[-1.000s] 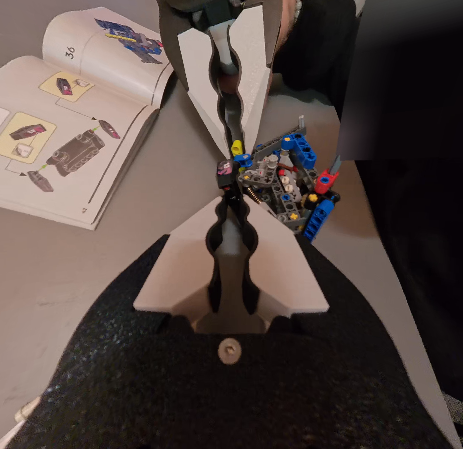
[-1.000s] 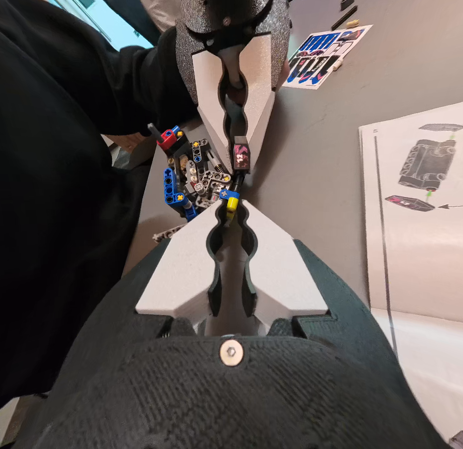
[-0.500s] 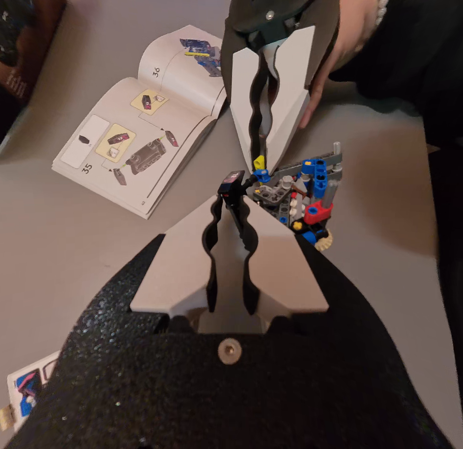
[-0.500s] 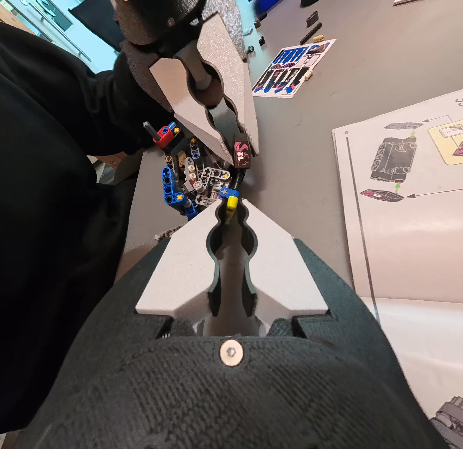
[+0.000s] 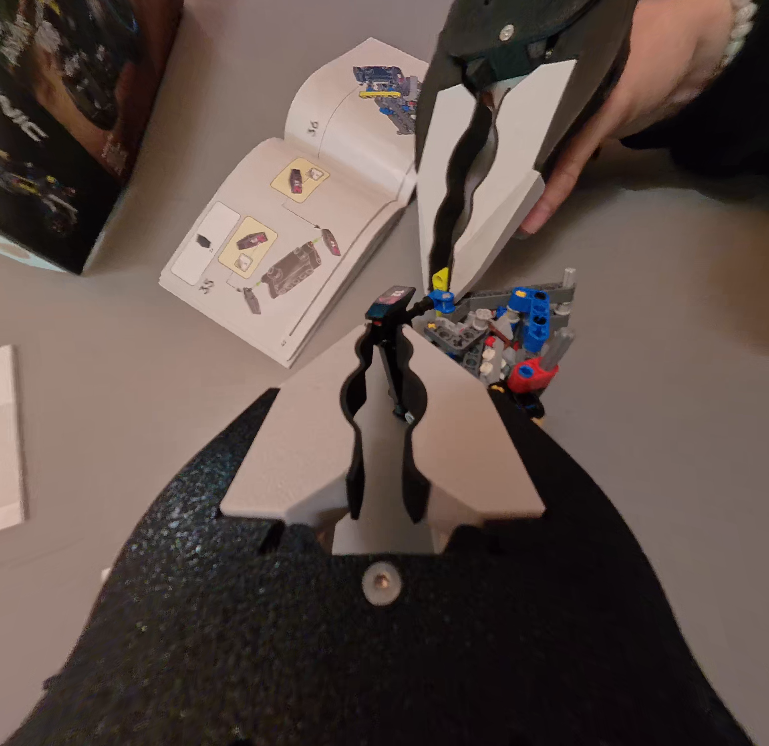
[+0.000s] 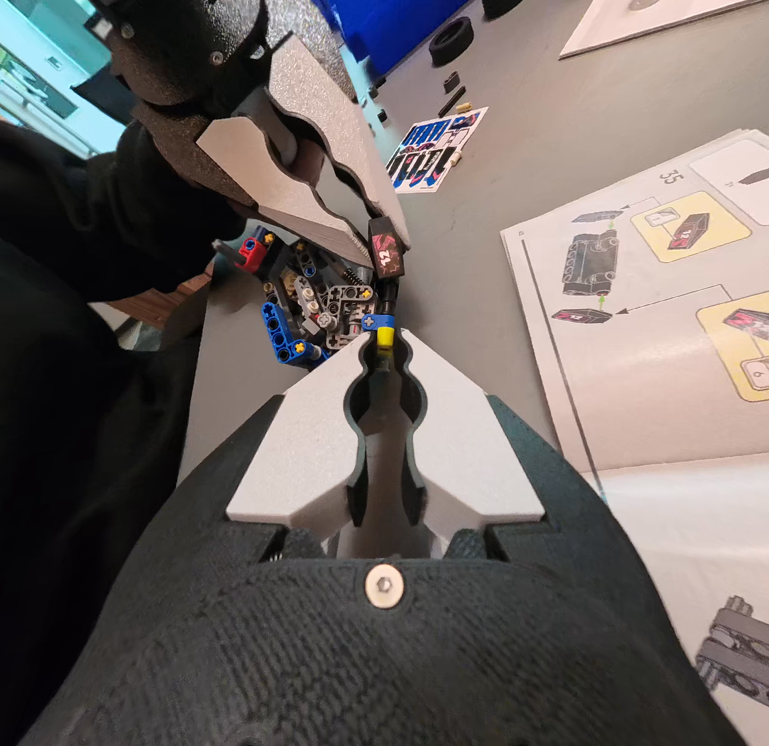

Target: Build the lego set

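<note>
Two grippers, both clamped on the one brick assembly (image 6: pixel 324 305) near the table (image 5: pixel 125 393) edge. Your left gripper (image 5: pixel 385 330) pinches the black stickered block (image 5: pixel 391 303) at its end. Your right gripper (image 6: pixel 385 343) is closed on the yellow pin (image 6: pixel 385 337) beside the blue connector (image 6: pixel 376 321). One open instruction booklet (image 5: pixel 291 235), one sticker sheet (image 6: pixel 437 151), two black tyres (image 6: pixel 451 39) and one dark box (image 5: pixel 70 101) lie around.

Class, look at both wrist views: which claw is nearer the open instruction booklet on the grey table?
Left. The left claw sits just beside the open instruction booklet; the right claw lies farther off, across bare grey table.
</note>
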Demonstrator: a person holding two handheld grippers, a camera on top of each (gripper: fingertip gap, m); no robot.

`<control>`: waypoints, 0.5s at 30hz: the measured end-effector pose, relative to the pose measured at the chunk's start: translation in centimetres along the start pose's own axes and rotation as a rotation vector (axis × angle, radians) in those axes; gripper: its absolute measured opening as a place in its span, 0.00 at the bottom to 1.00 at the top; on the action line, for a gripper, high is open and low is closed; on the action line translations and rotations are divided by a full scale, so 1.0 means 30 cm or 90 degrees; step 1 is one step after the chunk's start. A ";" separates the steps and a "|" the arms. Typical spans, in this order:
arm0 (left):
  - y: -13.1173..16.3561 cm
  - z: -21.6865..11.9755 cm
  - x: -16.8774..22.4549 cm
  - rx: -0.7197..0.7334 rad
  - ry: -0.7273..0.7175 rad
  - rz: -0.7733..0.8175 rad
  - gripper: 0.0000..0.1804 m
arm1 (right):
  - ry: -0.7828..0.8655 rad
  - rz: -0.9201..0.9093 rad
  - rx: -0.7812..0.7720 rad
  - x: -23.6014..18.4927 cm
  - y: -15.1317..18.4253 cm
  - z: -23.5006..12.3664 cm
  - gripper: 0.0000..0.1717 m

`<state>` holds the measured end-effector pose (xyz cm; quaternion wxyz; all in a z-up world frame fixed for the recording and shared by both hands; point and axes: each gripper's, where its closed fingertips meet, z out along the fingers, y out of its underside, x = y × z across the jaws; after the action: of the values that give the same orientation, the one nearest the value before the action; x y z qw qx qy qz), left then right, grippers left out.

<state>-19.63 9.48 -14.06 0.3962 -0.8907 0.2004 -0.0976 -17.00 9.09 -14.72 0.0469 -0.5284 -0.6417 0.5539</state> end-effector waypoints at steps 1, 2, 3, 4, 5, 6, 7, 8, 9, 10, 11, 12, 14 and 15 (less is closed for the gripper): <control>0.001 0.001 -0.009 0.001 -0.012 0.007 0.04 | 0.010 0.005 0.008 0.006 -0.005 0.000 0.03; 0.001 0.002 -0.010 0.000 -0.018 0.024 0.04 | 0.013 0.005 0.010 0.006 -0.006 0.000 0.03; 0.000 0.003 -0.016 -0.001 -0.031 0.044 0.05 | 0.016 0.004 0.010 0.007 -0.006 0.000 0.03; 0.001 0.003 -0.028 -0.007 -0.052 0.050 0.08 | 0.018 0.004 0.012 0.008 -0.007 0.000 0.03; 0.006 0.004 -0.033 -0.023 -0.064 0.053 0.08 | 0.019 0.009 0.015 0.009 -0.009 0.002 0.03; 0.009 0.005 -0.026 -0.038 -0.064 0.063 0.05 | 0.020 0.009 0.016 0.009 -0.010 0.003 0.03; 0.009 0.006 -0.026 -0.051 -0.068 0.069 0.05 | 0.022 0.006 0.016 0.008 -0.010 0.002 0.03; 0.012 0.007 -0.028 -0.066 -0.069 0.069 0.05 | 0.025 0.004 0.016 0.009 -0.010 0.003 0.03; 0.015 0.010 -0.031 -0.082 -0.065 0.060 0.05 | 0.029 0.002 0.017 0.009 -0.011 0.003 0.03; 0.019 0.012 -0.033 -0.096 -0.057 0.050 0.04 | 0.031 0.000 0.016 0.009 -0.010 0.005 0.03; 0.021 0.016 -0.034 -0.104 -0.050 0.043 0.04 | 0.034 0.000 0.016 0.011 -0.010 0.005 0.03; 0.023 0.019 -0.036 -0.108 -0.041 0.036 0.04 | 0.036 0.001 0.016 0.013 -0.010 0.004 0.03; 0.022 0.021 -0.037 -0.102 -0.020 0.016 0.04 | 0.039 0.001 0.016 0.015 -0.011 0.004 0.03; 0.022 0.020 -0.038 -0.096 -0.010 0.009 0.04 | 0.042 0.000 0.018 0.016 -0.011 0.005 0.03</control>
<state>-20.66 9.97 -14.97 0.3305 -0.9172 0.2105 -0.0724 -17.51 9.40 -14.76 0.0754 -0.5458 -0.6320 0.5450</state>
